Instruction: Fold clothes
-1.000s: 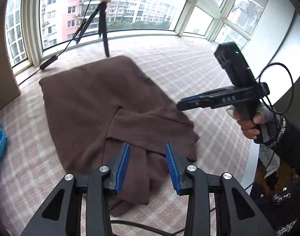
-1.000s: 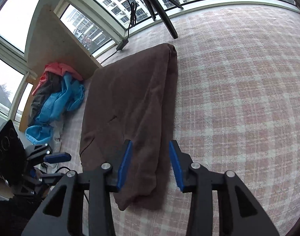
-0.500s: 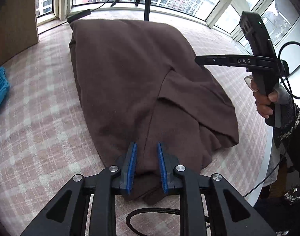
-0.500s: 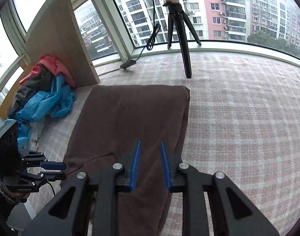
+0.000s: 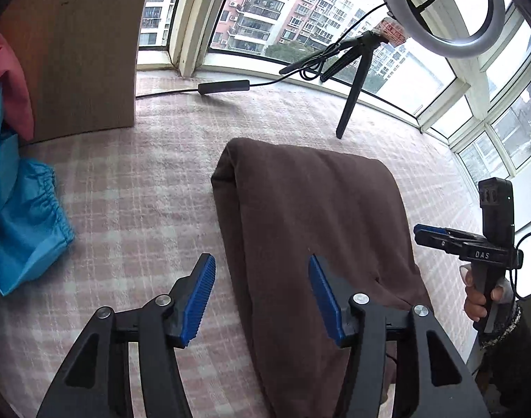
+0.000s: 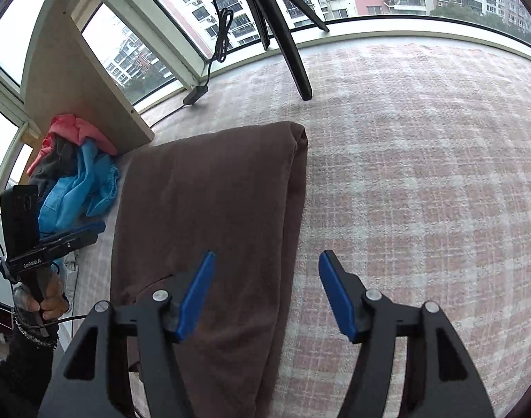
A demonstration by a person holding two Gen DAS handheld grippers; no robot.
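Left gripper (image 5: 262,294) spread wide, blue fingers (image 5: 200,294) released and holding nothing; hovering over the near left edge of a brown garment (image 5: 314,223), one finger above the checked pink blanket (image 5: 143,181), the other above the cloth. Right gripper (image 6: 267,296) likewise spread and empty, straddling the garment's opposite long edge, one finger over cloth, the other over bare blanket.

Brown garment lying flat as a long, narrow, doubled-over band, long axis running straight away from both grippers toward the window. Far end rounded into a soft fold; a layered flap showing near the right side in the left view. Near end directly beneath and between the two grippers, both about equally close, one on each long side.

Farther out: a pile of blue and red clothes (image 6: 75,181) to the left beside a wooden panel (image 5: 74,52); tripod (image 5: 352,80) and ring light (image 5: 439,10) by the window.

Against the frames half a second earlier: fingers then pinched nearly closed over the cloth, now wide apart; garment seen then as a broader shape, now narrower and tidier. Judged from that, a fold apparently just laid down and let go. Whether another fold along the long axis is wanted, not settled here.
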